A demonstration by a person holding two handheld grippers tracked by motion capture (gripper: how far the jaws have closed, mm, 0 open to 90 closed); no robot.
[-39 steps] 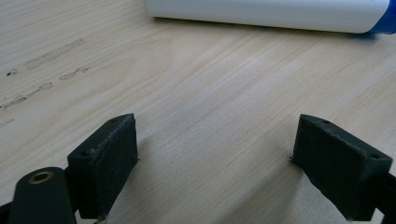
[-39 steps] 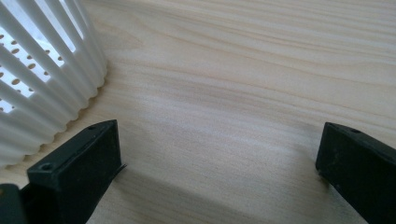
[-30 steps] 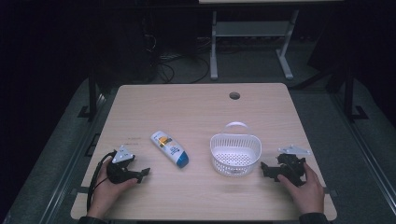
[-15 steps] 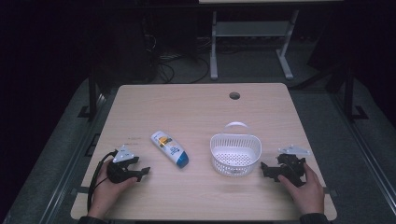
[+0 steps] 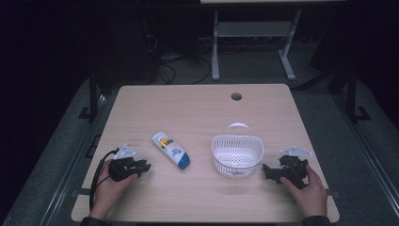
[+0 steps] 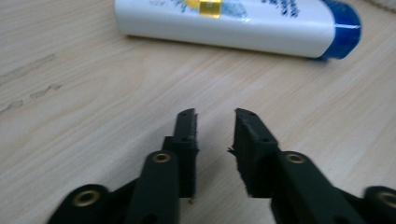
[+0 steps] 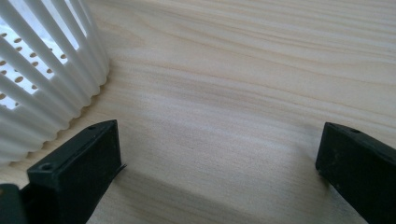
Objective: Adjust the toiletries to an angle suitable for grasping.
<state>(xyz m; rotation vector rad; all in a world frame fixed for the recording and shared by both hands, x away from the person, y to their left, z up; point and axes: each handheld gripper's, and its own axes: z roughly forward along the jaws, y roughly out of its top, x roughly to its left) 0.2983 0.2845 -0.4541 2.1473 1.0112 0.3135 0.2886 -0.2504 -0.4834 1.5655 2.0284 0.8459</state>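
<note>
Although the bottle [image 5: 171, 149] lies flat on the counter [image 5: 197, 113], white with a blue cap at its lower right end, nothing has hold of it yet, so I judge the work barely begun. It rests left of centre, with the basket [image 5: 236, 155] at its 3 o'clock, apart from it, standing upright and holding nothing that I can see. The left tongs [image 5: 146, 166] sit at the bottle's 8 o'clock, near but not touching. In the left gripper view the bottle [image 6: 233, 21] lies across the top, at 12 o'clock from the left tongs [image 6: 215, 114]; their jaws have just been closing and now stand a narrow gap apart, with bare wood between them and no thing gripped. The right tongs [image 5: 266, 170] rest at the basket's 4 o'clock. In the right gripper view the right tongs [image 7: 219, 140] gape wide over bare counter, the ribbed basket [image 7: 51, 70] wall just beside the left jaw at 10 o'clock.

Done so far: nothing that shows. Left, as I judge it: reach the bottle, grip it, lift it, and probably carry it over to the basket and set it inside.
</note>
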